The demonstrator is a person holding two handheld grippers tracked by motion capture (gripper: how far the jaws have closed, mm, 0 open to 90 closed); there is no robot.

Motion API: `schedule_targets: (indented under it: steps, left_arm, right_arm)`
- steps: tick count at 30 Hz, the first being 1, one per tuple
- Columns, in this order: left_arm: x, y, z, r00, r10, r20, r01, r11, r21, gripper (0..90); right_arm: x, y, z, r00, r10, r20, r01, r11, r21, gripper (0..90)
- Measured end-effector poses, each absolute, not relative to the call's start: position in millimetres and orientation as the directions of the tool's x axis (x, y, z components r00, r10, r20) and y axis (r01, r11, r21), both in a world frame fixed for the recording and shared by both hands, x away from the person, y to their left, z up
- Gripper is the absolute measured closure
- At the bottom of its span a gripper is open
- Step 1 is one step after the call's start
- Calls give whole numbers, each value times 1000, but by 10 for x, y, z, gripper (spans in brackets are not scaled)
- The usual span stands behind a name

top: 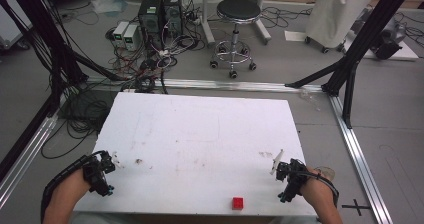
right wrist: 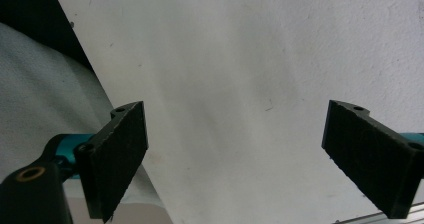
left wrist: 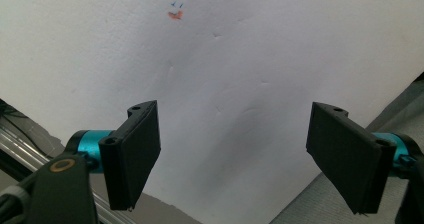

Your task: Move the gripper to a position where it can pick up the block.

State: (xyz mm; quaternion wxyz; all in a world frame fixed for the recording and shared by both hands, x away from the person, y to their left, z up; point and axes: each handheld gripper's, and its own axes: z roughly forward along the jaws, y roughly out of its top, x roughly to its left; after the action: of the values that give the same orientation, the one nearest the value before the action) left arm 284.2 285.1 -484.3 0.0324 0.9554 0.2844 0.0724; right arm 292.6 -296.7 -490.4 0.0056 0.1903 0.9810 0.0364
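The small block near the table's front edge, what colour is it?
Red; the block shows best in the high view.

No legible text — none anywhere

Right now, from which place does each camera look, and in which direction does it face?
High view: above the person's side, facing forward and down on the white table; forearms, left claw, right claw, red block.
Left gripper view: on the left claw, facing the table; jaws wide apart.
Right gripper view: on the right claw, facing the table's edge; jaws wide apart.
Shared: all three views show the white table.
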Motion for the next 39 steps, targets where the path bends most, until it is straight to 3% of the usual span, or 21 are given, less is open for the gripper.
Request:
schedule_targets:
  steps: [20,39]
  left_arm:
    - [2833,2852,-4843,824,553,121,542,-832,116,219]
    - [2833,2848,-4829,828,547,125,535,-836,120,219]
  right_arm:
    - [2902,-2963,-4795,-935,354,-15,351,932,92,104]
    - [2799,-2603,-4672,-976,216,-25,212,972,105,104]
